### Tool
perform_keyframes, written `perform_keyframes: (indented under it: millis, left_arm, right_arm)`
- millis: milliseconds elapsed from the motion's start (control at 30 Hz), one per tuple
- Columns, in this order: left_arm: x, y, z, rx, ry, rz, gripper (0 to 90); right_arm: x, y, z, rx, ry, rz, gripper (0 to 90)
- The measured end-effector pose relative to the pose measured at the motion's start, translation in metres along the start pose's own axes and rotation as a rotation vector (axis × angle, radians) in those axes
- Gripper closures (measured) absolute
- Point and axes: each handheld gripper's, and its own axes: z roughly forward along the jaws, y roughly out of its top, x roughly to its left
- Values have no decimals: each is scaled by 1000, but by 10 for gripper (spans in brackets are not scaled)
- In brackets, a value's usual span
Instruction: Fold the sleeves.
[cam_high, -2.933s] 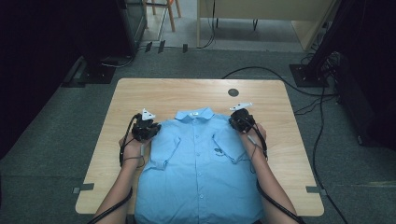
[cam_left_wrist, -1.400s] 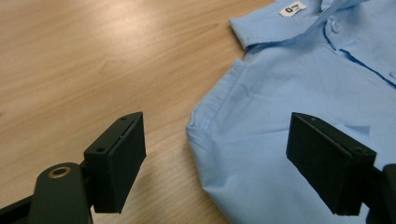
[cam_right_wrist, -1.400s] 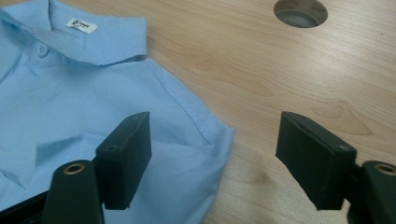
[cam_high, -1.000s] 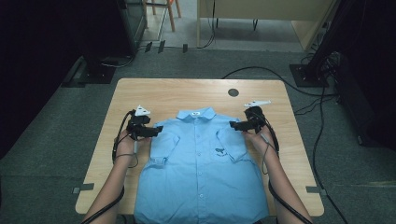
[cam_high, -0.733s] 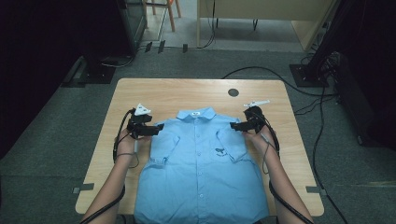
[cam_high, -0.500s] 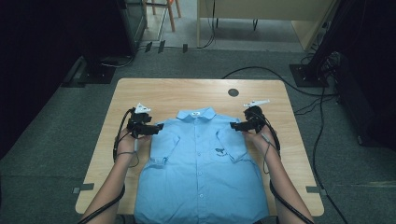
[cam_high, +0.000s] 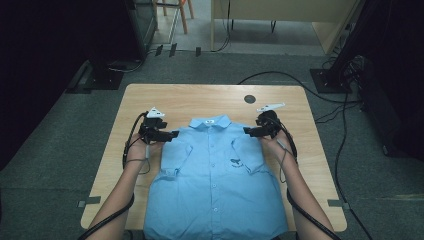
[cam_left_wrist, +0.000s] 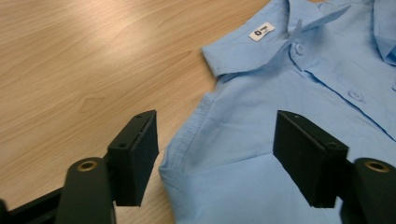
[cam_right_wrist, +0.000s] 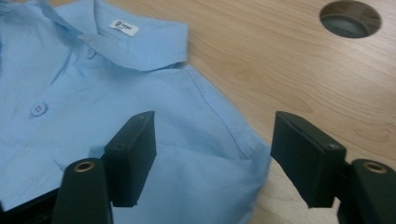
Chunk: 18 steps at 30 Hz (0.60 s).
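Note:
A light-blue short-sleeved shirt (cam_high: 215, 185) lies buttoned and face up on the wooden table (cam_high: 200, 100), collar at the far end. My left gripper (cam_high: 172, 134) points inward at the shirt's left shoulder. In the left gripper view its jaws (cam_left_wrist: 219, 158) stand apart and have just been closing, with the folded shoulder edge (cam_left_wrist: 187, 154) between them, untouched by the pads. My right gripper (cam_high: 247, 131) points inward at the other shoulder. Its jaws (cam_right_wrist: 219, 158) have also just been closing, still apart, with the shoulder fold (cam_right_wrist: 243, 154) between them.
A round cable hole (cam_high: 250, 99) sits in the table beyond the collar, also in the right gripper view (cam_right_wrist: 350, 18). Bare wood lies on both sides of the shirt. Cables (cam_high: 345, 130) run over the grey floor at the right.
Since the earliest frame both hands have swung outward off the shirt, and the grippers have turned to point inward at the shoulders. Over the last second they have hardly moved.

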Motion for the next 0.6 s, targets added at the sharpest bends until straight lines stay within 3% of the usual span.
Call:
perform_keyframes:
  millis: [133, 167, 233, 300, 500, 600]
  left_arm:
    - [-1, 5, 6, 24, -13, 18, 386]
    - [-3, 9, 13, 46, -15, 65, 386]
    - [-3, 9, 13, 46, -15, 65, 400]
    - [-4, 14, 22, 57, -26, 118, 400]
    - [-1, 19, 32, 58, -43, 146, 413]
    - [0, 20, 34, 49, -42, 139, 413]
  right_arm:
    - [4, 6, 5, -11, 9, -27, 363]
    - [4, 6, 5, -11, 9, -27, 387]
    - [4, 10, 9, -11, 17, -37, 400]
    - [4, 12, 13, -4, 13, -42, 419]
    - [6, 16, 22, 9, 6, -90, 430]
    - [6, 17, 30, 19, 3, -123, 429]
